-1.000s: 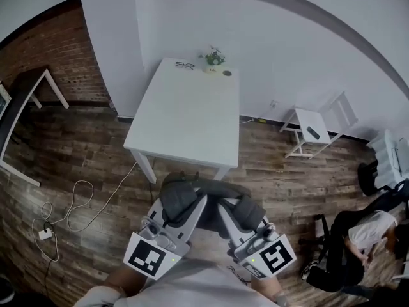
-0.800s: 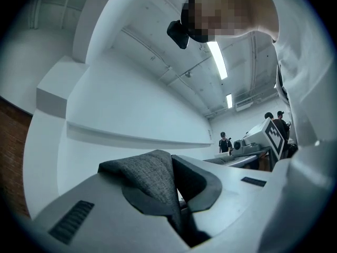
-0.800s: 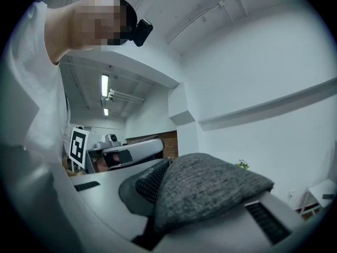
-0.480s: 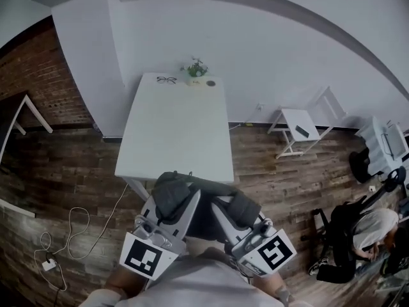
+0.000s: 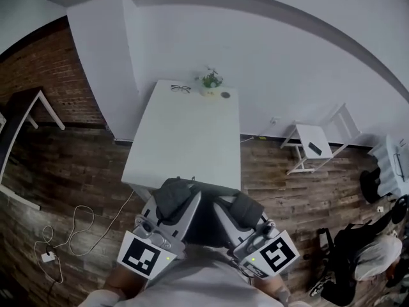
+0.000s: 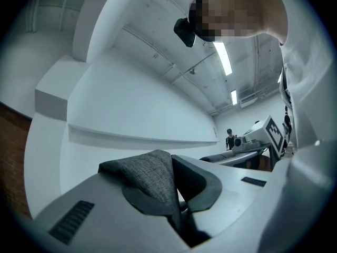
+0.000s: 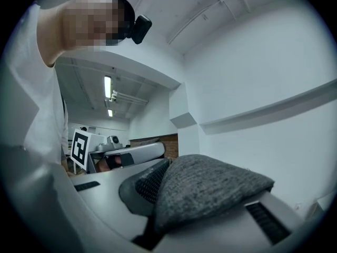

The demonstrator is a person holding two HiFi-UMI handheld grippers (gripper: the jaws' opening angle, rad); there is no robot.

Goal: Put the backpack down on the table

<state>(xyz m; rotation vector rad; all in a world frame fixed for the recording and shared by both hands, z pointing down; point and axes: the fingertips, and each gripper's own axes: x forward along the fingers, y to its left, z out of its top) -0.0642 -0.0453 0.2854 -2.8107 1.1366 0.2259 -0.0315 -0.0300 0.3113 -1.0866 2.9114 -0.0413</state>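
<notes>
A grey fabric backpack [image 5: 206, 204] hangs between my two grippers, just at the near end of the white table [image 5: 185, 139] in the head view. My left gripper [image 5: 183, 200] is shut on the backpack's left strap [image 6: 150, 178], whose grey cloth is pinched between its jaws. Padded grey cloth of the right strap [image 7: 205, 186] is clamped in my right gripper [image 5: 235, 208], which is shut on it. Most of the bag's body is hidden under the grippers and my torso.
At the table's far end lie a pair of glasses [image 5: 181, 88], a small potted plant [image 5: 210, 80] and a small round dark thing [image 5: 224, 95]. A white side table [image 5: 313, 141] stands to the right by the wall. A cable [image 5: 70, 229] trails on the wooden floor at left.
Both grippers and the backpack have come closer to the table's near end; the bag, once over the floor, now overlaps that edge. Both grips are unchanged.
</notes>
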